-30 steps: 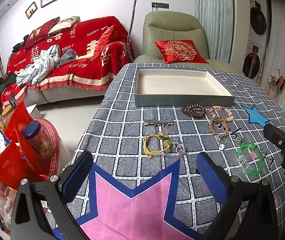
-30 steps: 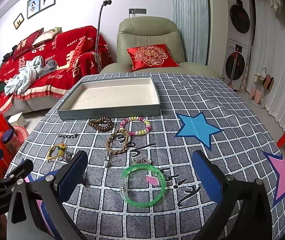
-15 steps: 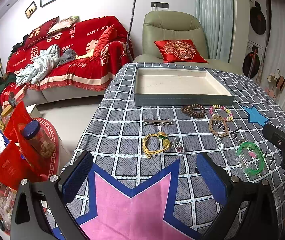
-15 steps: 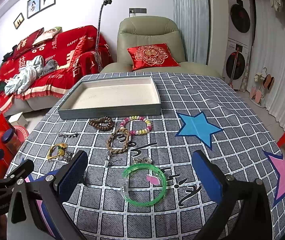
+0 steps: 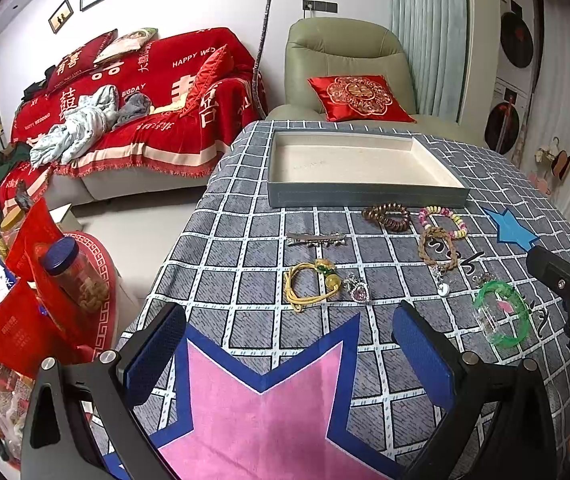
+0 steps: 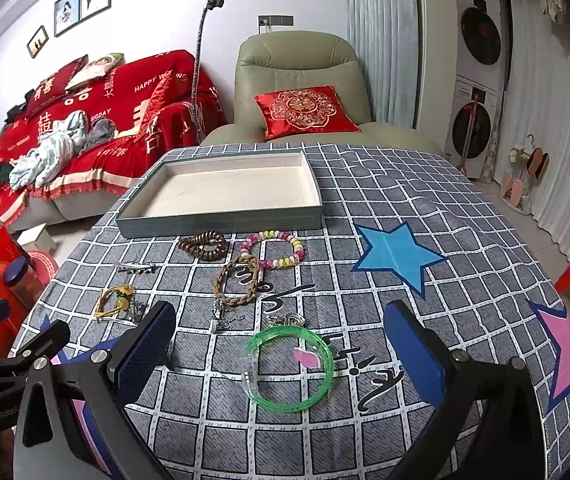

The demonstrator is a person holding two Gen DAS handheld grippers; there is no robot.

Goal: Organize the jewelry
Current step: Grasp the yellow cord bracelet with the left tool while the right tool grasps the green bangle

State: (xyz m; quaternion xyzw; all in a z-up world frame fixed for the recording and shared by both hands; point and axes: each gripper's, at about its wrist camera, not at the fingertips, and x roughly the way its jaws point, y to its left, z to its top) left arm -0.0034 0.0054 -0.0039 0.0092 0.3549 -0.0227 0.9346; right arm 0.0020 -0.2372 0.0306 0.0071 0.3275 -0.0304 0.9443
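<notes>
Right tongs [image 6: 281,364] spread wide, empty, hovering low over the green bangle [image 6: 289,368], which lies flat on the desk [image 6: 465,216] between the pads. Left tongs [image 5: 285,352] likewise spread and empty, short of the yellow cord bracelet [image 5: 311,284]. Recommended: lower the right tongs squarely, close across the bangle's rim, lift clear of the small silver charm [image 6: 285,320] just beyond it; the two may be touching, the view does not settle it. Tray [image 6: 221,222] holds nothing; every visible piece sits on the desk in front of it.
</notes>
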